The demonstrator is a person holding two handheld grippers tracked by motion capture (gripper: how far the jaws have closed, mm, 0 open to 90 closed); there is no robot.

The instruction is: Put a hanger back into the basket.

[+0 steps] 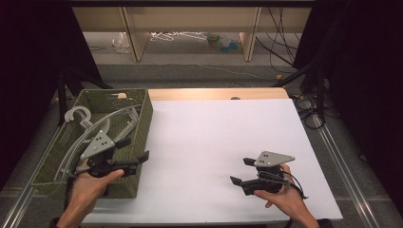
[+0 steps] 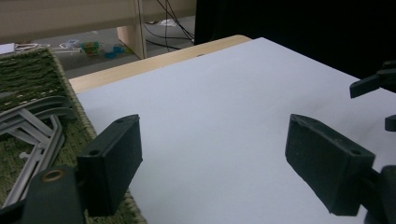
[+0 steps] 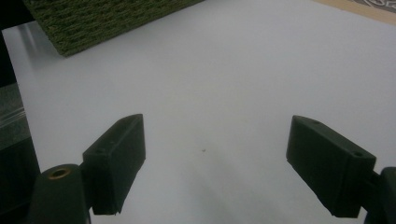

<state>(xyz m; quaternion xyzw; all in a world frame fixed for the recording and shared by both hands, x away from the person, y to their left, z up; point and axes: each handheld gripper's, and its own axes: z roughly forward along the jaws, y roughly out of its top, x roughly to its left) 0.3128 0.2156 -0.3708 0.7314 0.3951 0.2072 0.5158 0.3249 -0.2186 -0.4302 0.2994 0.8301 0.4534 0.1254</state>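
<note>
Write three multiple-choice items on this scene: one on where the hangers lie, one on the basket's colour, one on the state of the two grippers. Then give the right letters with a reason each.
1. Where do the grey hangers lie?
A. on the white table top
B. in the woven basket
C. between the jaws of the right gripper

2. What colour is the basket?
A. olive green
B. red
C. white

3. How do the jaws of the left gripper and the right gripper stand?
A. both shut
B. left shut, right open
C. both open

Answers: 1 B, the high view shows the hangers inside the basket's walls at the table's left. 2 A, its weave is olive green in the high view and the left gripper view. 3 C, each gripper view shows its two black jaws wide apart with bare white table between them.
</note>
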